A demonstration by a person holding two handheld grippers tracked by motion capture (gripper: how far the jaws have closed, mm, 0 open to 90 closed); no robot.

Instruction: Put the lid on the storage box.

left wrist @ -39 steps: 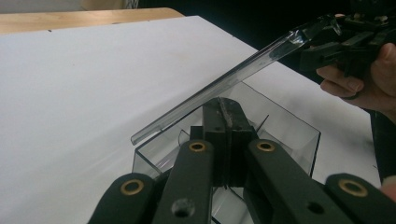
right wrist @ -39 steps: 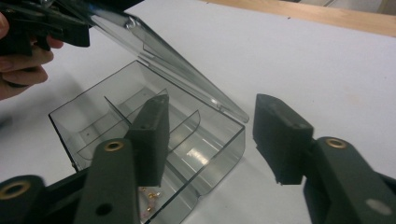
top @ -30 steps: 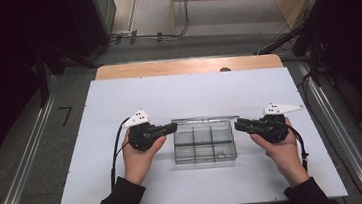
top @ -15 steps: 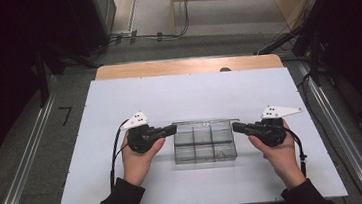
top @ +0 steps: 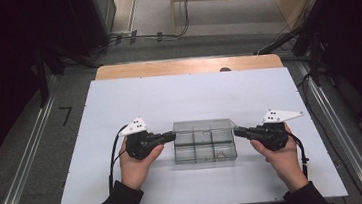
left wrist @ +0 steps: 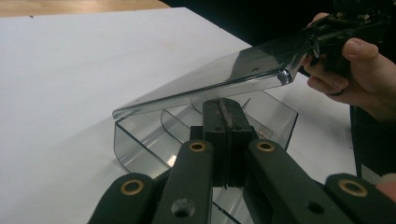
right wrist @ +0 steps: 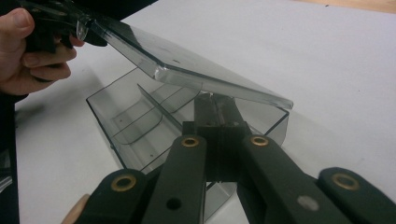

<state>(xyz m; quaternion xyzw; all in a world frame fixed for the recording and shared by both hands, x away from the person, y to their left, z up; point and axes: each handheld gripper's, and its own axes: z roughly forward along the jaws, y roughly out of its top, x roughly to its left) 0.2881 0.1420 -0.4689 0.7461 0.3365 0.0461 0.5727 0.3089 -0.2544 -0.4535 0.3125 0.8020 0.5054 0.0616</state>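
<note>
A clear plastic compartment box (top: pixel 205 151) stands on the white table (top: pixel 188 96), between my two grippers. Its clear lid (left wrist: pixel 224 77) (right wrist: pixel 187 70) is tilted up over the box. My left gripper (top: pixel 173 135) (left wrist: pixel 225 109) is shut on the lid's left end; the right gripper view shows it (right wrist: pixel 77 23) at that corner. My right gripper (top: pixel 236 131) (right wrist: pixel 217 105) has just been closing and is shut on the lid's right end; the left gripper view shows it (left wrist: pixel 306 44) there. A small thin item (top: pixel 219 153) lies in a front compartment.
The white table top ends in a wooden strip (top: pixel 185 66) at the back. Metal rails (top: pixel 29 162) run along the floor on both sides. Cables (top: pixel 162 34) lie on the floor behind the table.
Both grippers have shifted slightly toward the table's near edge, staying at the ends of the box. The box itself has not moved.
</note>
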